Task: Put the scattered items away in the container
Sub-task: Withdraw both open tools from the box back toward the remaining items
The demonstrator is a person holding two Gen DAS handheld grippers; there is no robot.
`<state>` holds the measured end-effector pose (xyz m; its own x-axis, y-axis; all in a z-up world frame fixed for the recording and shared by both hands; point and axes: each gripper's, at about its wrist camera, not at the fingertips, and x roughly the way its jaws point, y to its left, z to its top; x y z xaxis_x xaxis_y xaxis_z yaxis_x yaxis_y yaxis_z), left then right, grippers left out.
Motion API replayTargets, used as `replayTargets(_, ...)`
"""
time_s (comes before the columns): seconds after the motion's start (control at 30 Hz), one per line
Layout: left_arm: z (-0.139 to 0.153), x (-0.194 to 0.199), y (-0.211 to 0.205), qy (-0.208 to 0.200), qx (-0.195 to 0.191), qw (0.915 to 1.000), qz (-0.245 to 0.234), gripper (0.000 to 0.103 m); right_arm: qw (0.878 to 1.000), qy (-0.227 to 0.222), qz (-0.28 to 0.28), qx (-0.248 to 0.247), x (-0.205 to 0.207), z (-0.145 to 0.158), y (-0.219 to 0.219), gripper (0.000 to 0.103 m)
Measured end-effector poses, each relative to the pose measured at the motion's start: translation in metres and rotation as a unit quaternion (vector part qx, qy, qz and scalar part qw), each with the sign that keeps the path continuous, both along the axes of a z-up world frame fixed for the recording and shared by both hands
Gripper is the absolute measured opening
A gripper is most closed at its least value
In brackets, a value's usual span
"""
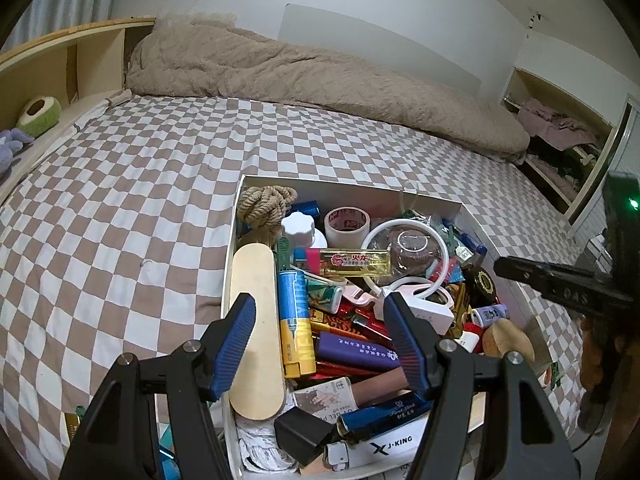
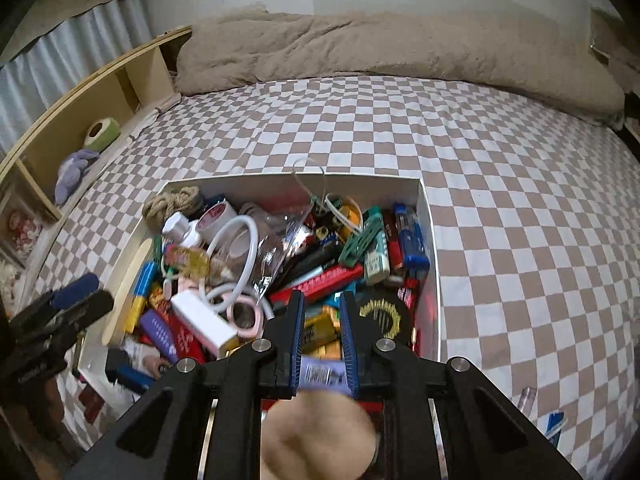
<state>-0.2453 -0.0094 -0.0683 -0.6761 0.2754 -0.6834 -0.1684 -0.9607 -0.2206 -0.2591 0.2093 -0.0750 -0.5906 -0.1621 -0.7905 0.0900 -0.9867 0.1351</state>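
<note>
A white box [image 1: 424,199] [image 2: 426,216] on the checkered bed is heaped with small items: lighters, tape roll [image 1: 346,224], rope knot [image 1: 266,203], wooden paddle [image 1: 256,332], white ring [image 1: 404,254]. My left gripper [image 1: 324,344] is open and empty above the box's near left part. My right gripper [image 2: 322,340] is shut on a small lavender tube with a white label [image 2: 322,374], held over the box's near right part; a blurred tan wooden object [image 2: 320,436] sits just below it. The right gripper also shows in the left wrist view [image 1: 560,284].
A beige blanket [image 1: 320,76] lies along the far side of the bed. A wooden shelf [image 2: 80,120] at left holds a green toy and a purple plush. A few small items [image 2: 554,426] lie on the sheet right of the box and some at its near left corner [image 1: 76,420].
</note>
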Motion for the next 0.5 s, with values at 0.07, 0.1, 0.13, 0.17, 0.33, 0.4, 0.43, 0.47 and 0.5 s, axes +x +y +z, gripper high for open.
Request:
replayTargets(0.07,0.001,0.001,0.001,0.002,-0.003,1.0,-0.001,0.066,1.0,0.009,-0.004,-0.005,0.01,0.002,0.001,0.018)
replayTargets(0.1,0.001,0.002,0.001,0.003,-0.003,1.0,-0.002,0.066,1.0,0.012,-0.005,-0.007,0.014,0.002,0.002,0.018)
replayTargets(0.13,0.001,0.003,0.002,0.004,-0.004,1.0,-0.002,0.066,1.0,0.015,-0.007,-0.009,0.017,0.002,0.003,0.018)
replayTargets(0.17,0.002,0.003,0.003,0.005,-0.005,1.0,-0.003,0.066,1.0,0.02,-0.01,-0.009,0.02,0.002,0.003,0.018)
replayTargets(0.33,0.002,0.006,0.009,0.011,-0.015,0.9998,-0.008,0.067,0.999,0.037,-0.028,0.003,0.036,-0.002,0.008,0.018)
replayTargets(0.4,0.003,0.009,0.012,0.013,-0.018,0.9997,-0.01,0.067,0.998,0.044,-0.033,0.0,0.042,-0.002,0.011,0.018)
replayTargets(0.43,0.003,0.011,0.014,0.015,-0.02,0.9996,-0.011,0.067,0.998,0.051,-0.033,0.0,0.045,-0.001,0.011,0.018)
replayTargets(0.47,0.003,0.012,0.015,0.016,-0.022,0.9996,-0.012,0.067,0.998,0.059,-0.033,0.002,0.048,-0.001,0.01,0.018)
replayTargets(0.5,0.003,0.013,0.016,0.018,-0.024,0.9995,-0.012,0.067,0.997,0.066,-0.032,0.006,0.051,0.0,0.009,0.018)
